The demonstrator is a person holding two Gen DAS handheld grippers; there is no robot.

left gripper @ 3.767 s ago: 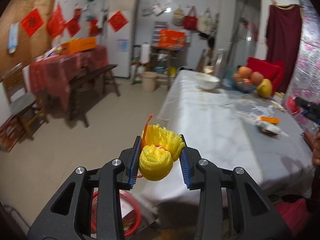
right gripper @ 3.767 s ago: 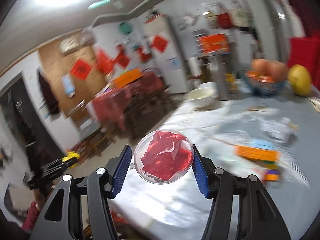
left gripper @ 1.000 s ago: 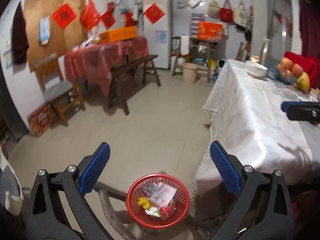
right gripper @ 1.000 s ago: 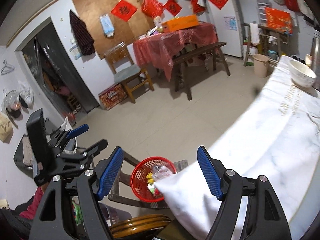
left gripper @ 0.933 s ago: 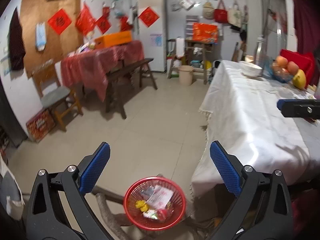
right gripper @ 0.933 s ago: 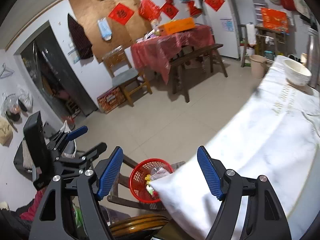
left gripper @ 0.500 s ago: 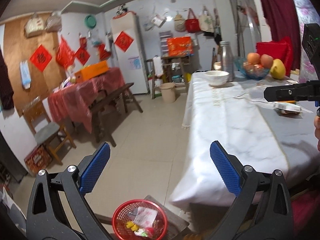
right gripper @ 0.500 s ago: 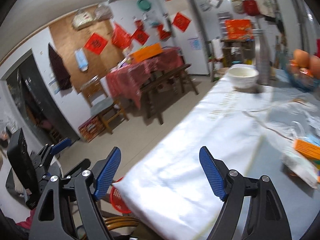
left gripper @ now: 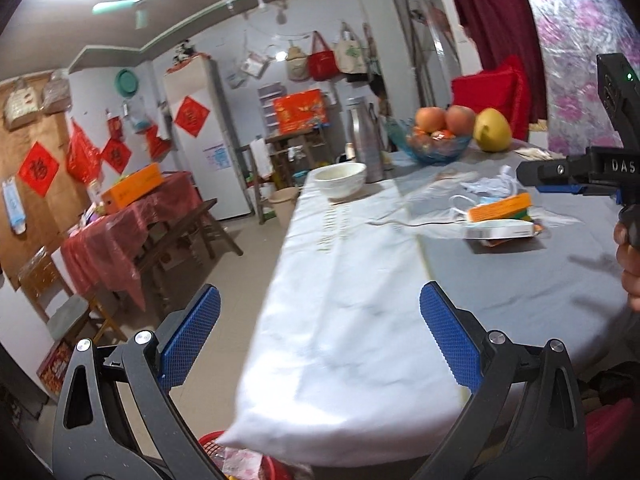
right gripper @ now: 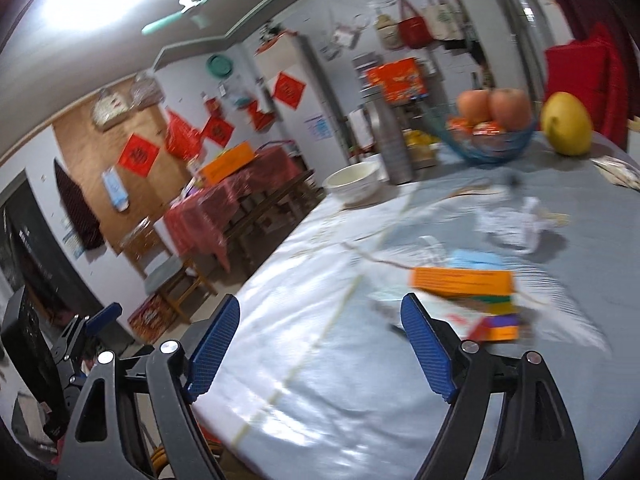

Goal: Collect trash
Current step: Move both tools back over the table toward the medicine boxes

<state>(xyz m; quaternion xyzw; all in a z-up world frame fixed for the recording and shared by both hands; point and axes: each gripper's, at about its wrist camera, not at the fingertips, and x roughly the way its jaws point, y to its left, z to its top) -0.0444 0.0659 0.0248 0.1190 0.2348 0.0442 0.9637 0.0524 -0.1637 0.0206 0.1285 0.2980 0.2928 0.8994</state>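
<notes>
Both claws are empty: the left claw (left gripper: 320,336) gapes wide, the right claw (right gripper: 320,344) is opening. Blurred, probably boxes (right gripper: 466,282), sit mid-surface (right gripper: 320,380).

One bowl (left gripper: 340,175); two apples (left gripper: 430,119) — one pomelo (left gripper: 492,135)

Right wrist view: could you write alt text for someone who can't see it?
An open, empty right gripper, its jaws still widening, hovers over a cloth-covered table facing an orange box and crumpled white paper. Beyond stand a white bowl, a fruit bowl and a yellow pomelo.
</notes>
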